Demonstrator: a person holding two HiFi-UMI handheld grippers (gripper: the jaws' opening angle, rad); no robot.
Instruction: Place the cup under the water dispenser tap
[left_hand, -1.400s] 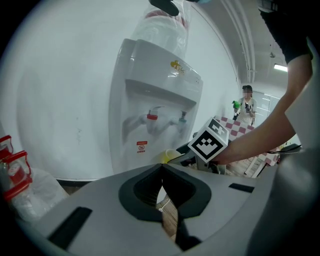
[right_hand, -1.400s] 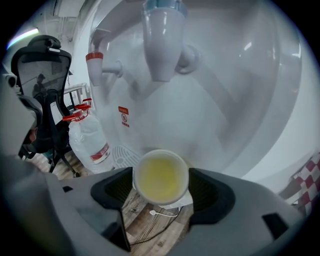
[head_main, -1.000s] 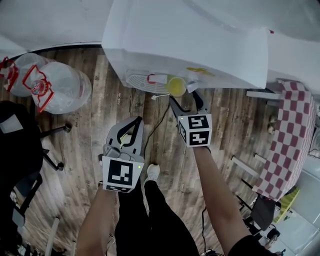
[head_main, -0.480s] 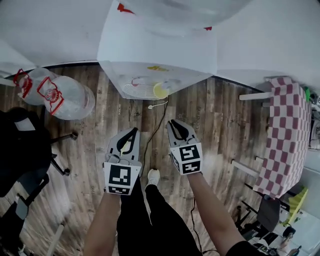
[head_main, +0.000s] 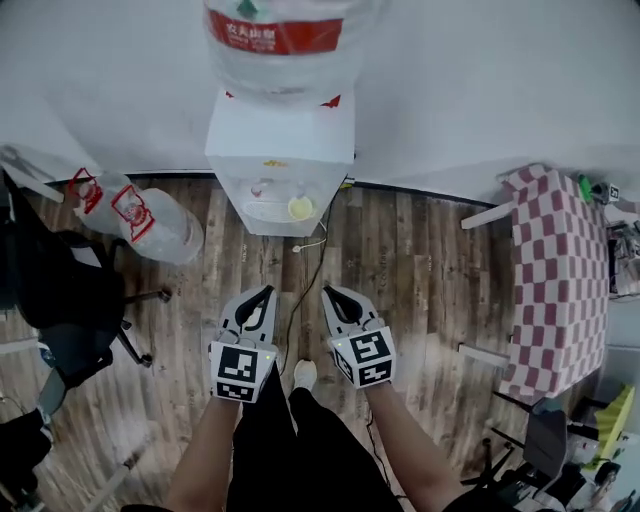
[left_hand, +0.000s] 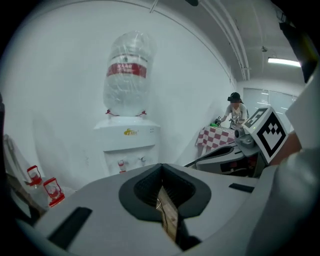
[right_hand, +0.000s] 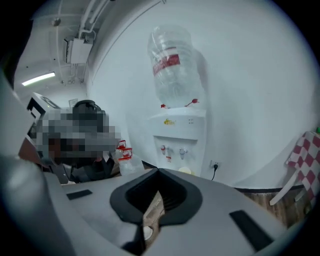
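A small yellow cup (head_main: 300, 208) stands on the drip tray of the white water dispenser (head_main: 280, 150), below its right-hand tap (right_hand: 182, 151). In the right gripper view the cup (right_hand: 185, 171) shows just over the jaws. Both grippers hang well back from the dispenser, over the wooden floor near the person's legs. My left gripper (head_main: 260, 294) is shut and holds nothing. My right gripper (head_main: 331, 294) has just been closing and is now shut, with nothing between its jaws. In the gripper views, both the left gripper (left_hand: 161, 167) and the right gripper (right_hand: 157, 172) point toward the dispenser (left_hand: 127, 145).
A large bottle (head_main: 280, 40) sits on top of the dispenser. Empty water bottles (head_main: 150, 222) lie on the floor at the left, beside a black office chair (head_main: 60, 300). A checkered table (head_main: 560, 270) stands at the right. A power cord (head_main: 310, 250) trails over the floor. A person (left_hand: 235, 107) stands far off.
Both grippers drew back from the dispenser and rose. The right jaws, open beside the cup a second ago, have closed empty. The cup stays on the drip tray.
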